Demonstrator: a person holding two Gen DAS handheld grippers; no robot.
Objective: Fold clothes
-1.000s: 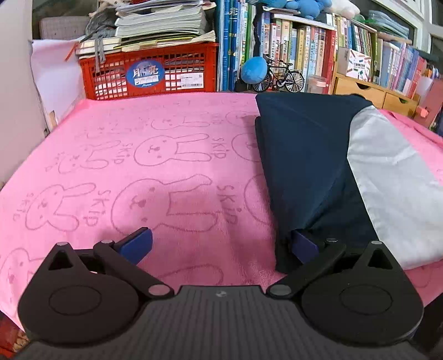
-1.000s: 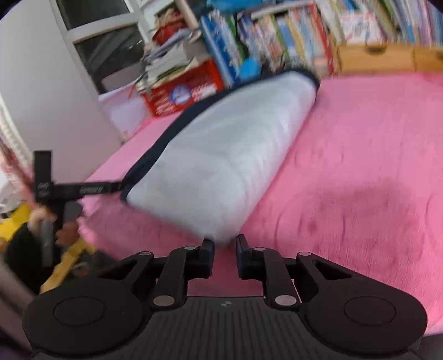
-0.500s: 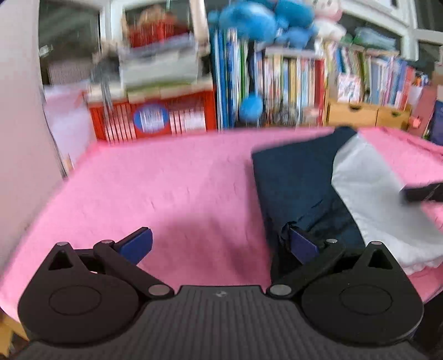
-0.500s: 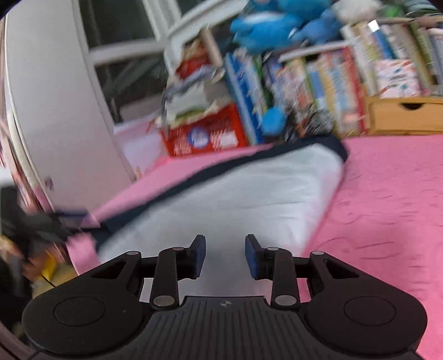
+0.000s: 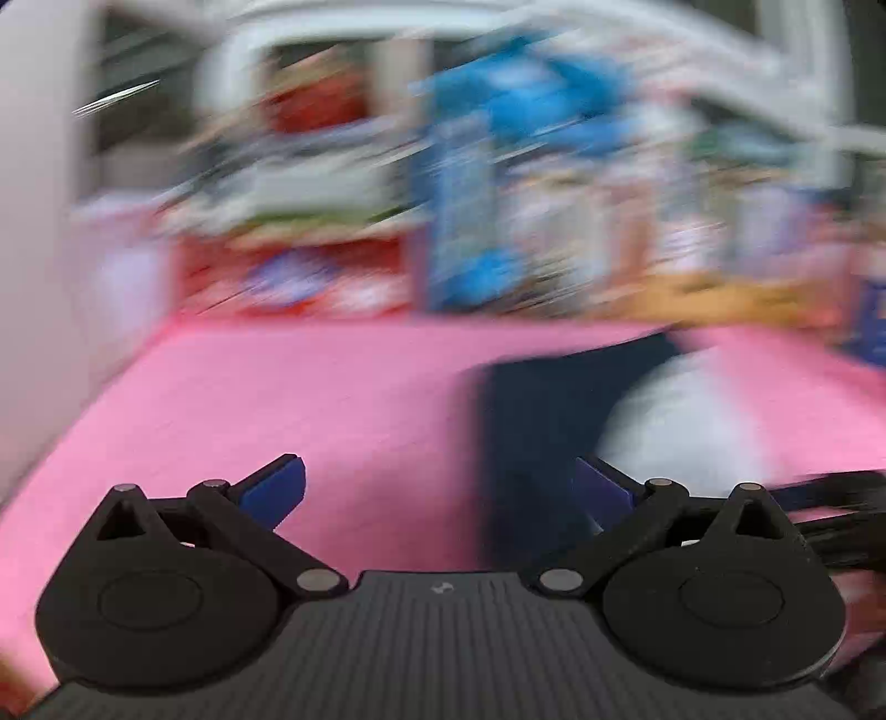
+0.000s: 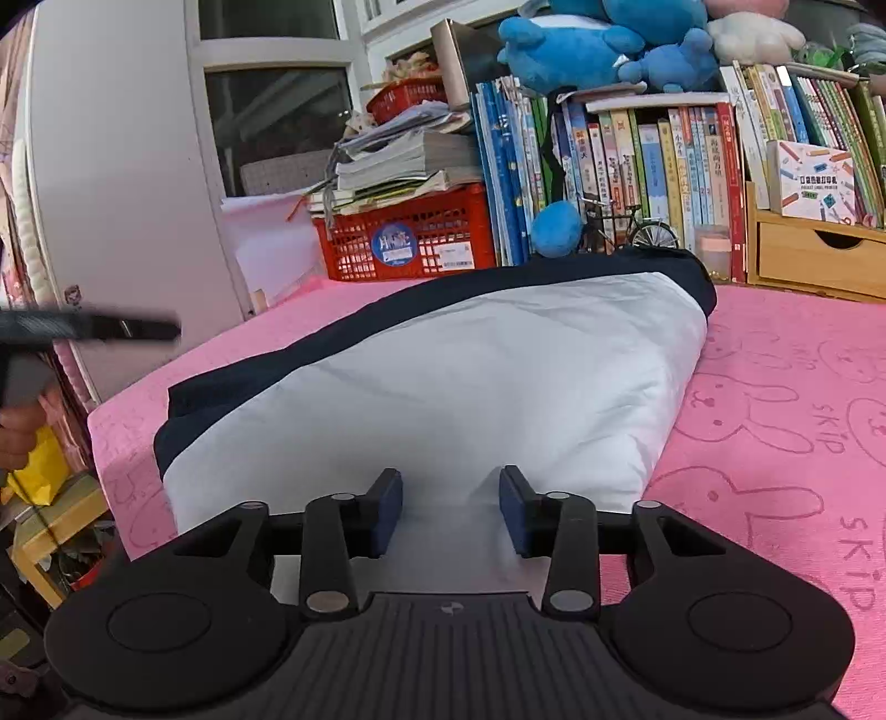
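Observation:
A folded navy and white garment point(image 6: 443, 382) lies on the pink rabbit-print towel point(image 6: 775, 399). In the right wrist view my right gripper point(image 6: 449, 512) is open, its blue pads over the garment's near white edge with nothing held. The left wrist view is heavily blurred; there the same garment point(image 5: 581, 421) shows at the right, and my left gripper point(image 5: 437, 490) stands wide open above the pink towel point(image 5: 277, 399), its right pad at the garment's near navy edge. The left gripper's dark body also juts in at the far left of the right wrist view.
A red crate point(image 6: 410, 238) stacked with papers, a row of books point(image 6: 637, 183), a small bicycle model point(image 6: 631, 230) and a wooden drawer box point(image 6: 814, 255) line the back edge. Blue plush toys point(image 6: 603, 50) sit on top. A white cabinet point(image 6: 122, 194) stands left. A hand point(image 6: 19, 432) shows at far left.
My right gripper went from nearly shut to open and now hovers over the garment's white edge. My left gripper has drawn back and risen, staying wide open; its view is now blurred.

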